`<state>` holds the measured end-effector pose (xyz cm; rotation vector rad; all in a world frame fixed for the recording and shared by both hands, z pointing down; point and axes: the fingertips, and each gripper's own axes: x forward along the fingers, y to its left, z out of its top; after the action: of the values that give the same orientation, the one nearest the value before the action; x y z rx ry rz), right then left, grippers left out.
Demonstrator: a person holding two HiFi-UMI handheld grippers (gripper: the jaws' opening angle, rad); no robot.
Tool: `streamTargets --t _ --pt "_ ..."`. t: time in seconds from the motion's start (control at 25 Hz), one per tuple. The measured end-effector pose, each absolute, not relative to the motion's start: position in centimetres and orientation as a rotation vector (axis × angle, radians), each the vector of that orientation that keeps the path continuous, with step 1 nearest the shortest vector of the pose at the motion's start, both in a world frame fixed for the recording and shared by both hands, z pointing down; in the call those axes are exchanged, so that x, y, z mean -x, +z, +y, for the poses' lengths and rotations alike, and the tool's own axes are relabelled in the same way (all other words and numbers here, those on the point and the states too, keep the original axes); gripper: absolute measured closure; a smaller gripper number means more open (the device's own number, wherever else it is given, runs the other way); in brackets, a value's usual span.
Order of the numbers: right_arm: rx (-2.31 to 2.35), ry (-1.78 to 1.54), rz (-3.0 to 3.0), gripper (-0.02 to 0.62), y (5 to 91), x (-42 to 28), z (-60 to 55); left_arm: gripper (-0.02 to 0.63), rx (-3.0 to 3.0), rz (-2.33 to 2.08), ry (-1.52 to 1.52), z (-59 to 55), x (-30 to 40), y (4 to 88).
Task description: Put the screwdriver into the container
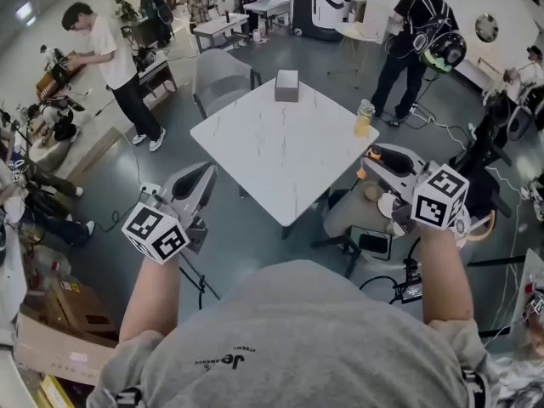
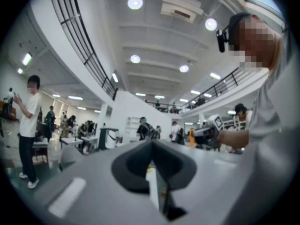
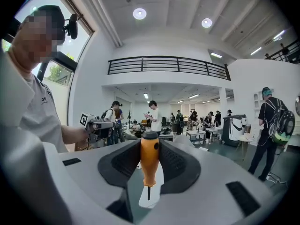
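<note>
My right gripper (image 1: 375, 156) (image 3: 150, 143) is shut on an orange-handled screwdriver (image 3: 149, 154), whose handle stands upright between the pads and whose short dark shaft points down. A bit of the orange handle (image 1: 361, 174) shows in the head view. That gripper hangs just off the right side of the white table (image 1: 280, 155). A small grey box-like container (image 1: 287, 85) stands at the table's far end. My left gripper (image 1: 205, 175) (image 2: 152, 145) is off the table's left corner, jaws together with nothing in them.
A yellow drink bottle (image 1: 364, 118) stands at the table's right corner. A grey chair (image 1: 223, 75) is behind the table and a round stool (image 1: 361, 219) is below my right gripper. Cables lie on the floor (image 1: 110, 219). Several people stand around the room.
</note>
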<state>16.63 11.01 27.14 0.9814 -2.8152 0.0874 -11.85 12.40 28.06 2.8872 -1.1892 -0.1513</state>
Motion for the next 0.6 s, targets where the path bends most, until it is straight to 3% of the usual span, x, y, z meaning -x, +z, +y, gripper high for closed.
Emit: streamTargets --t 0.6 --pt "-1.184 0.119 -2.744 0.476 26.6 -8.5 3.3 0.601 -2.939 -0.984 -0.163 0.8 20.4 28.3"
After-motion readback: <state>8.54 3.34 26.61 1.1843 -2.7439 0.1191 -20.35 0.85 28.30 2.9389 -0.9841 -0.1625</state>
